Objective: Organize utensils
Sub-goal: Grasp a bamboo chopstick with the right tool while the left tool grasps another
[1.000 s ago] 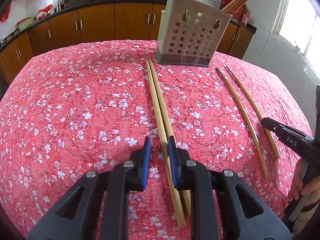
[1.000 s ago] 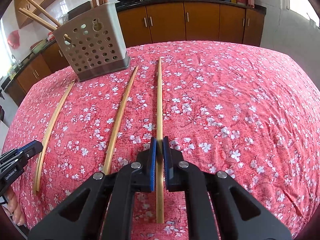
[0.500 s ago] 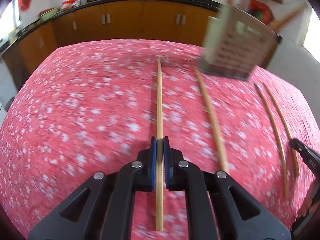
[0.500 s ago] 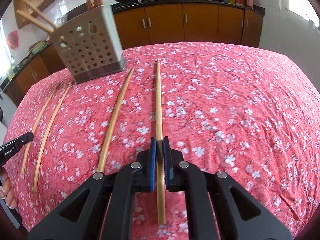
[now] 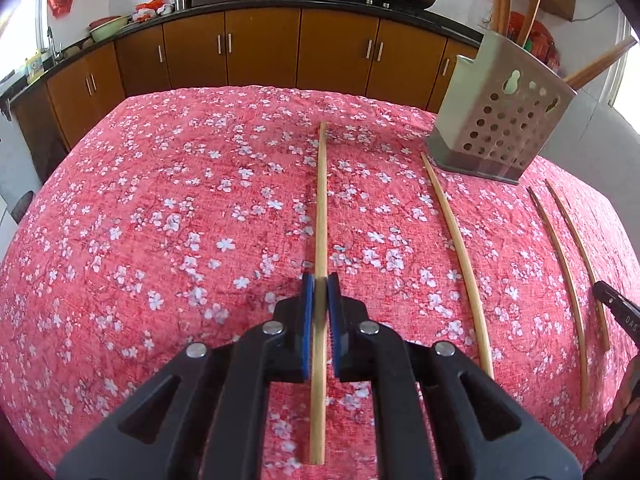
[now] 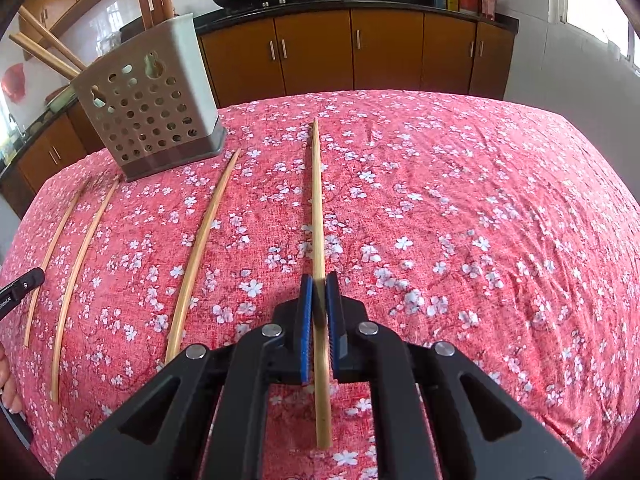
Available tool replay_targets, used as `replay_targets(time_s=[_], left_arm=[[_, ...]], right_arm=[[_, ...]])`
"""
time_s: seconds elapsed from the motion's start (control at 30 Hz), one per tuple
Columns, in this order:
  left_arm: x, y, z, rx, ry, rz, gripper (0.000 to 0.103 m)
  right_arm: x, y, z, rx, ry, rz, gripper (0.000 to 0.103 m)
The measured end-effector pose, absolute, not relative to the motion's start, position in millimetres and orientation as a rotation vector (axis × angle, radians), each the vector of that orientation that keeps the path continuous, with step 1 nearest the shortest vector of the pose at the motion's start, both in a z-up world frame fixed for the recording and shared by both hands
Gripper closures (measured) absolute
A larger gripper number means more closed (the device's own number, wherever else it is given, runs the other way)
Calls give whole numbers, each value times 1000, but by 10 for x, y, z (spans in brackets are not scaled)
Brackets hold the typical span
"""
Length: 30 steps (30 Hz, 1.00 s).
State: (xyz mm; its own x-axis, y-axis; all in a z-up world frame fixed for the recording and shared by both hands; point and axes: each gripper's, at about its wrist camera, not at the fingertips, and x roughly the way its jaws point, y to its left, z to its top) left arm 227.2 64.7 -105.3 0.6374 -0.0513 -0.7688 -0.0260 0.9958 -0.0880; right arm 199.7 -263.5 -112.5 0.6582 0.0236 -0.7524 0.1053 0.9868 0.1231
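Note:
My left gripper (image 5: 319,286) is shut on a bamboo chopstick (image 5: 321,208) that points ahead over the red flowered tablecloth. My right gripper (image 6: 319,286) is shut on another chopstick (image 6: 317,200) the same way. The perforated grey utensil holder (image 5: 502,132) stands at the far right in the left wrist view and at the far left in the right wrist view (image 6: 150,118); several chopsticks stick out of it. One loose chopstick (image 5: 460,256) and a pair of loose chopsticks (image 5: 560,256) lie on the cloth near the holder.
The round table under the red cloth (image 5: 160,220) drops off at its edges. Brown kitchen cabinets (image 5: 260,48) with woks on the counter run behind it. The other gripper's tip (image 5: 618,312) shows at the right edge of the left wrist view.
My left gripper closed on one of the two chopsticks that lay together and carried it left, away from the holder. My right gripper stayed shut on its chopstick and moved slightly.

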Motion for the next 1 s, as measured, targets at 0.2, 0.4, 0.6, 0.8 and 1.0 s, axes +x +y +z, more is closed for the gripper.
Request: replay_targets(time_s=[0.2, 0.4, 0.6, 0.8, 1.0], left_arm=[[2243, 675, -1041, -123, 878, -25, 93], [2238, 679, -1036, -123, 878, -25, 93], [2241, 680, -1037, -124, 878, -25, 93], [2234, 687, -1026, -132, 877, -28, 93], [2233, 683, -1024, -132, 877, -27, 93]], right_arm=[[1996, -2659, -1127, 170, 851, -43, 95], [1996, -2663, -1126, 167, 852, -44, 95], [1984, -2640, -1124, 166, 852, -46, 94], [1985, -2637, -1124, 166, 852, -46, 94], [1986, -2636, -1124, 166, 852, -46, 94]])
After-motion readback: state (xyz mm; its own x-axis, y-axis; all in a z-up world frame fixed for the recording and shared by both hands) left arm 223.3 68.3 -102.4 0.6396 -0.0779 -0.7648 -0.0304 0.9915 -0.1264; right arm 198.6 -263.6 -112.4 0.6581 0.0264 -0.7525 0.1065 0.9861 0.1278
